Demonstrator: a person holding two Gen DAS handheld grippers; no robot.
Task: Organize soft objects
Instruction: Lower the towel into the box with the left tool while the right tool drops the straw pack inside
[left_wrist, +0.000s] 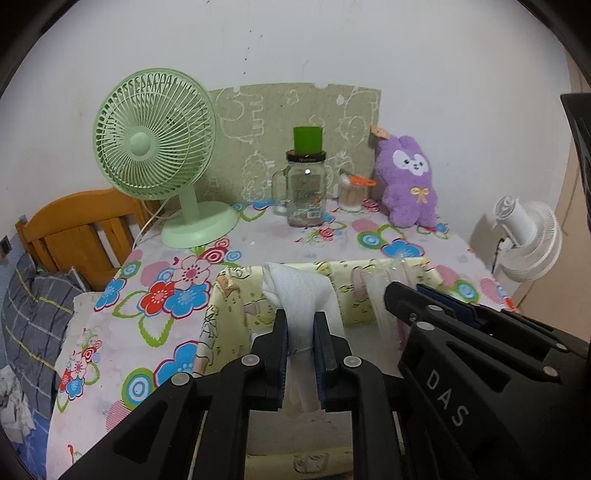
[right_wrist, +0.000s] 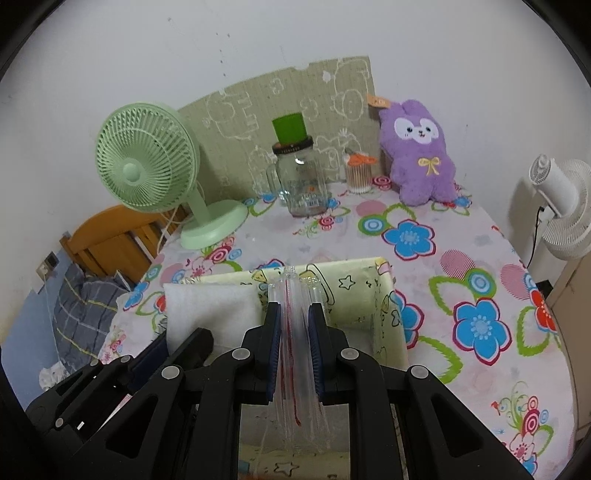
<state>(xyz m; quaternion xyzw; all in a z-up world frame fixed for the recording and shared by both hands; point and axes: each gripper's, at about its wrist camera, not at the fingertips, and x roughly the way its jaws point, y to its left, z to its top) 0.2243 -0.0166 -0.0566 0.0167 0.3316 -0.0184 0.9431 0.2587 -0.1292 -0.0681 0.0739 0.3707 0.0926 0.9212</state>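
My left gripper (left_wrist: 300, 332) is shut on a white folded cloth (left_wrist: 295, 291) that sticks up between its pads, over a pale yellow cartoon-print storage box (left_wrist: 229, 295). My right gripper (right_wrist: 294, 325) is shut on the bunched edge of a clear plastic bag with a red zip line (right_wrist: 293, 295), over the same box (right_wrist: 384, 295). The white cloth (right_wrist: 210, 310) shows left of the right gripper, and the right gripper's black body (left_wrist: 436, 317) sits right of the left one. A purple plush bunny (left_wrist: 408, 181) leans on the wall at the table's back right, also as the plush bunny (right_wrist: 421, 155).
A floral tablecloth (left_wrist: 147, 295) covers the table. At the back stand a green desk fan (left_wrist: 155, 147), a glass jar with a green cup on it (left_wrist: 306, 184) and a cotton-swab holder (left_wrist: 352, 192). A white fan (right_wrist: 561, 206) stands right, a wooden bed frame (left_wrist: 74, 229) left.
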